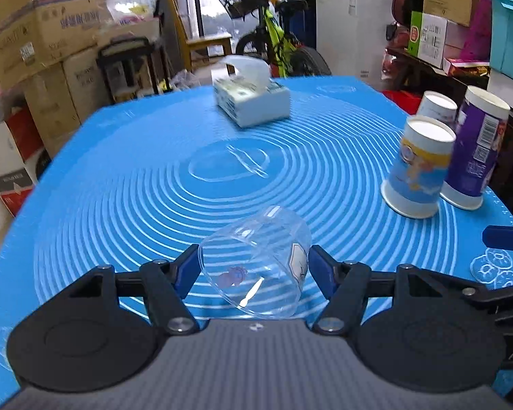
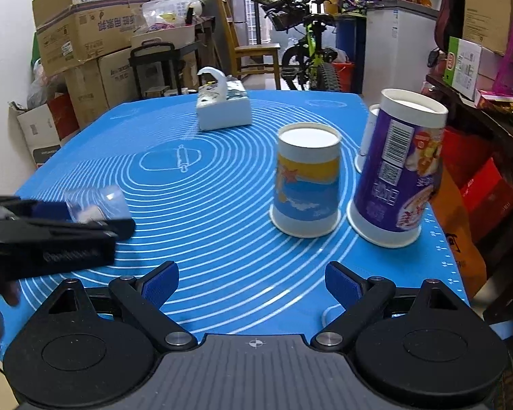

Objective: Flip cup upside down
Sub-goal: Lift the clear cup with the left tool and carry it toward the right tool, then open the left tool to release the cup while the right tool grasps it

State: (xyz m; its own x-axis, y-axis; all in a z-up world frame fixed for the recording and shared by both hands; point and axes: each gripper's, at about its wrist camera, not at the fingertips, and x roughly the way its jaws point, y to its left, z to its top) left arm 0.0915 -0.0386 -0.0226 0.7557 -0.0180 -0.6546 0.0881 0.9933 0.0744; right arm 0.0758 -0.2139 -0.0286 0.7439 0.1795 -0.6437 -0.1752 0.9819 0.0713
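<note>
My left gripper (image 1: 253,266) is shut on a clear plastic cup (image 1: 256,266) with small printed pictures. The cup is tilted on its side between the blue pads, above the blue mat (image 1: 154,188). In the right wrist view the left gripper (image 2: 95,215) comes in from the left holding the clear cup (image 2: 99,203), blurred, just over the mat. My right gripper (image 2: 253,283) is open and empty above the near part of the mat (image 2: 222,239).
Three paper cups stand upside down at the right: a blue-and-yellow one (image 2: 307,184), a tall purple one (image 2: 398,167), and a white one (image 2: 367,140) behind. A tissue box (image 2: 224,106) sits at the far middle. Boxes, a chair and a bicycle surround the table.
</note>
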